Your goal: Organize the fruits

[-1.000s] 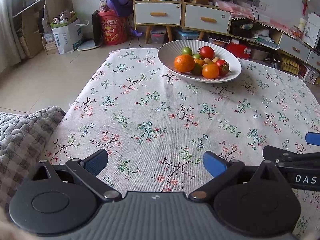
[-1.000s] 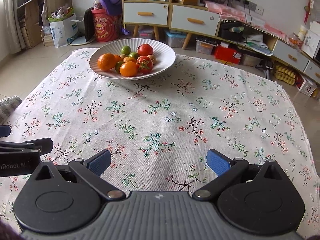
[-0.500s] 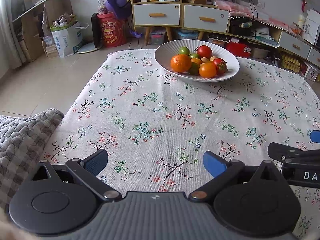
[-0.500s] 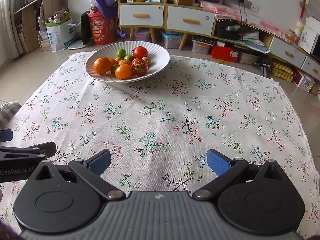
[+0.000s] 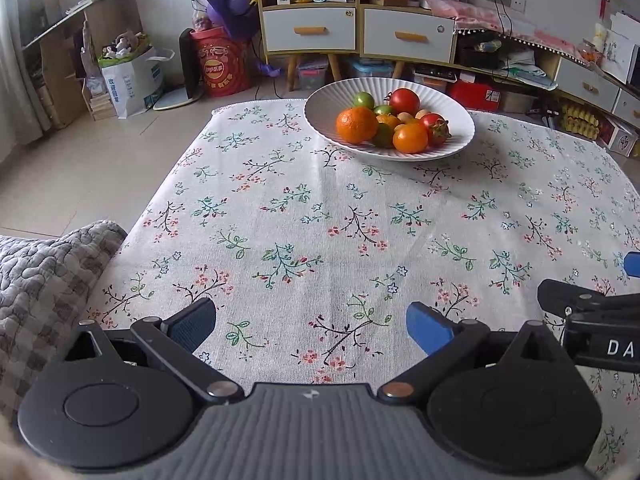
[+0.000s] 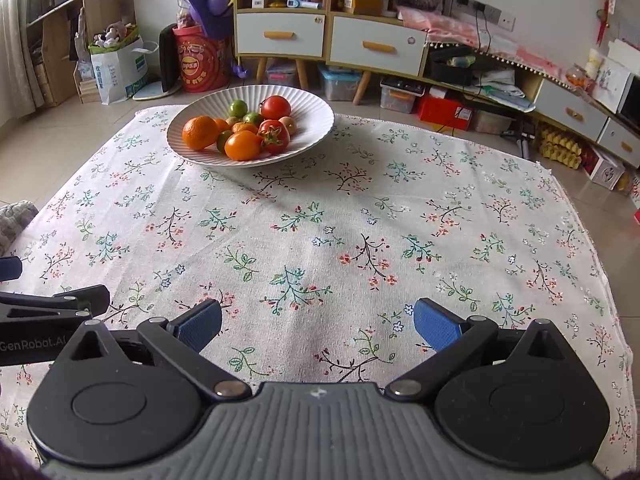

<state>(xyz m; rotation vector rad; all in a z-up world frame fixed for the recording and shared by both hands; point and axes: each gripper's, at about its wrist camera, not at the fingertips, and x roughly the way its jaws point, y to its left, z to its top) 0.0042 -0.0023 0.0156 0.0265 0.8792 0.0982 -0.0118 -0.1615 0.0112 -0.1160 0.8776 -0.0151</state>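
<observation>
A white ribbed bowl (image 5: 320,100) (image 6: 316,120) stands at the far side of the floral tablecloth. It holds oranges (image 5: 356,125) (image 6: 199,132), red tomatoes (image 5: 404,101) (image 6: 275,107) and small green fruits (image 5: 363,100) (image 6: 237,108). My left gripper (image 5: 311,322) is open over the near part of the cloth, with nothing between its blue pads. My right gripper (image 6: 318,322) is likewise open and empty, far short of the bowl. Each gripper shows at the edge of the other's view.
A grey quilted cushion (image 5: 44,276) lies at the table's near left corner. Beyond the table stand drawer cabinets (image 6: 332,40), a red bucket (image 5: 220,66), a paper bag (image 6: 120,66) and storage boxes on the tiled floor. The cloth's edge (image 6: 580,224) drops off at the right.
Both views have shifted slightly: the bowl sits a little lower and further left in each frame, so both grippers have drifted a bit. Jaws unchanged.
</observation>
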